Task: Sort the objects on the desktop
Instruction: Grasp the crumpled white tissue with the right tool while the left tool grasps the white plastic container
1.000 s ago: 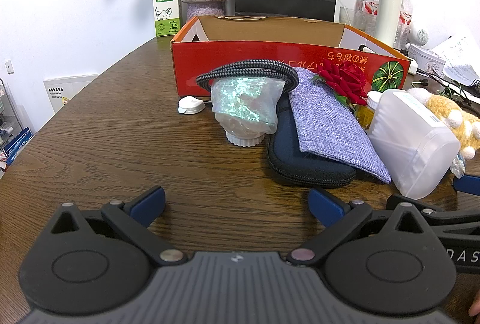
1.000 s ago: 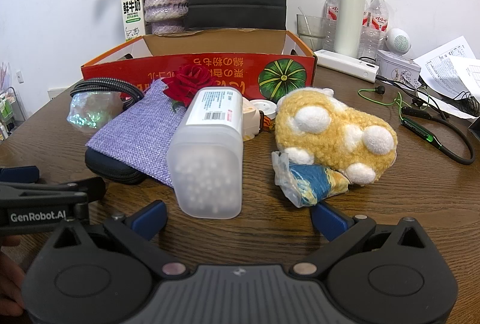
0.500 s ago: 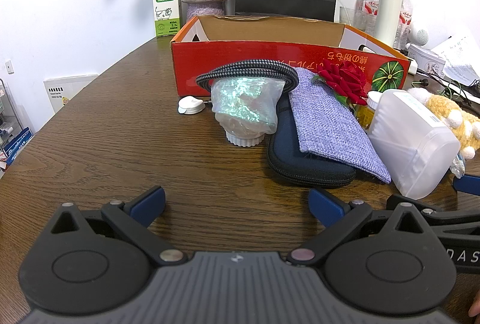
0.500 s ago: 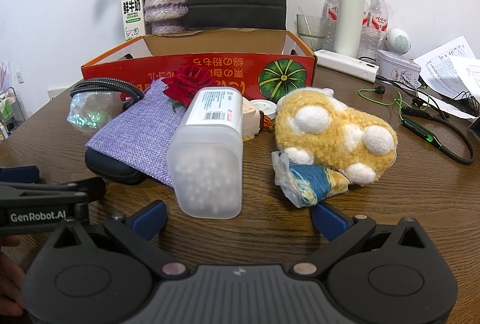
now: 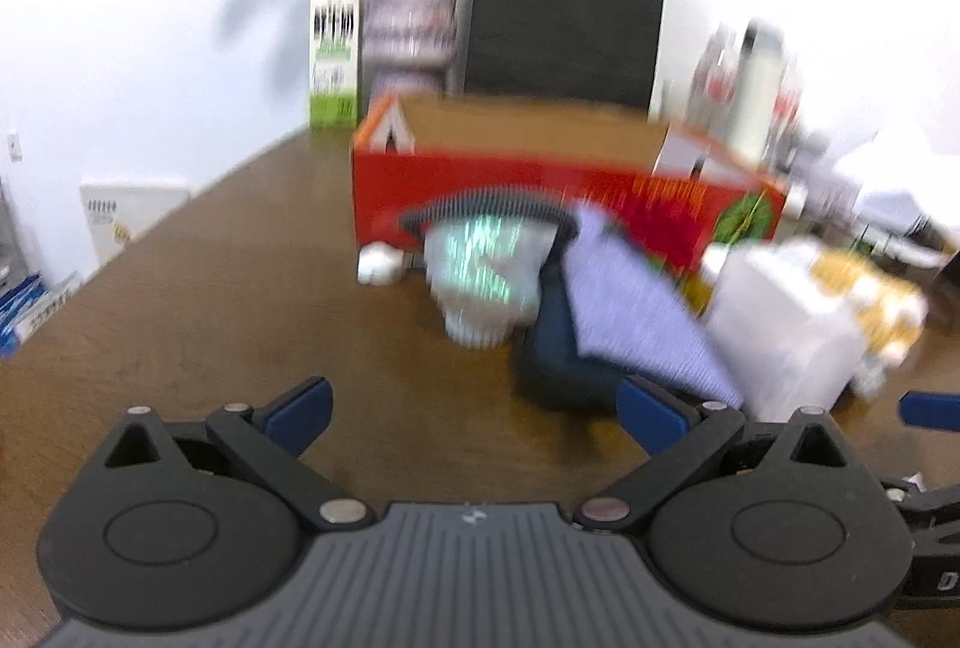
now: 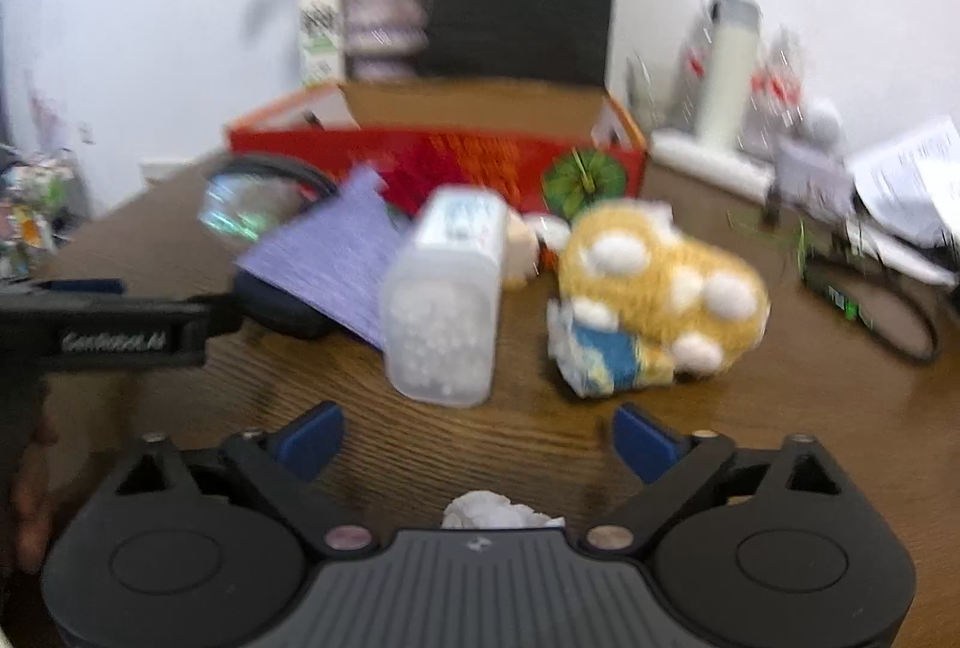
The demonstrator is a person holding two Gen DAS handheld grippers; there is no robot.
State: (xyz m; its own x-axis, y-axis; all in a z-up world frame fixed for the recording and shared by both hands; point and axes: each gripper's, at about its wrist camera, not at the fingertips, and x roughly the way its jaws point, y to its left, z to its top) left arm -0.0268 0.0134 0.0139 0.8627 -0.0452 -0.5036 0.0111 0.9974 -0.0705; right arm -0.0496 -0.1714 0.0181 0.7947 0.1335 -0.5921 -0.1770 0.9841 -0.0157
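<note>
Both views are motion-blurred. A red cardboard box [image 5: 540,192] stands open at the back of the brown table. In front of it lie an iridescent bag on a white lid [image 5: 480,270], a lilac cloth pouch [image 5: 636,312] on a dark zip case [image 5: 558,366], a clear plastic jar [image 6: 447,300], a yellow plush toy [image 6: 660,282] and a small wrapped packet [image 6: 600,360]. My left gripper [image 5: 474,408] is open and empty, short of the pile. My right gripper [image 6: 477,438] is open and empty, just before the jar. A crumpled white paper [image 6: 492,510] lies under it.
A milk carton [image 5: 333,60], a vase of flowers [image 5: 408,30] and a black paper bag [image 5: 564,12] stand behind the box. Bottles and a white flask [image 6: 726,78], papers [image 6: 906,186] and cables [image 6: 870,300] crowd the right side. A small white object [image 5: 378,267] lies left of the bag.
Both grippers have risen and pulled back quickly, so the views now blur and show more of the wall. A crumpled white paper now shows below the right gripper. The objects have not moved.
</note>
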